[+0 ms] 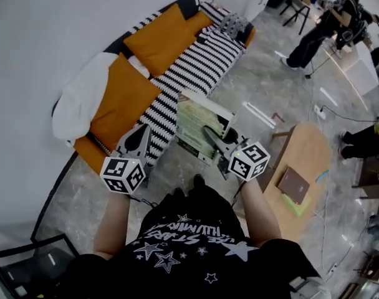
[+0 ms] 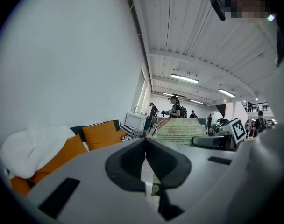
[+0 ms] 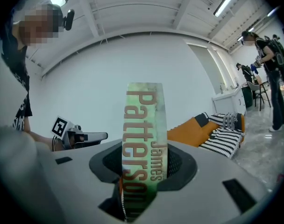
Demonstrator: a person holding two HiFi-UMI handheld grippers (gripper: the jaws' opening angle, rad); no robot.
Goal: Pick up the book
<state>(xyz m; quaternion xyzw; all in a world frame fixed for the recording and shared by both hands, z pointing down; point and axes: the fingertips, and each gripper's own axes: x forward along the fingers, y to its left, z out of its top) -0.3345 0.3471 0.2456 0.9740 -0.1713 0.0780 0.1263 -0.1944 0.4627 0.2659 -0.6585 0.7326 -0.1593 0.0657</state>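
Right gripper view: right gripper (image 3: 143, 168) jaws clamp the book (image 3: 143, 118), spine upright; left gripper (image 2: 145, 146) jaws closed.

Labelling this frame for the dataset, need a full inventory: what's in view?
book: 1, green cover, held upright in mid-air
sofa: 1, black-and-white striped, along the white wall
cushions: 2 large, orange, on the sofa back
throw: 1, white, sofa's left end in the head view
table: 1, light wood, to the person's right
brown book: 1, brown, flat on the table
bystanders: at least 2, dark clothes, far right
left gripper: 1, grey, jaws together, empty
right gripper: 1, grey, shut on the book
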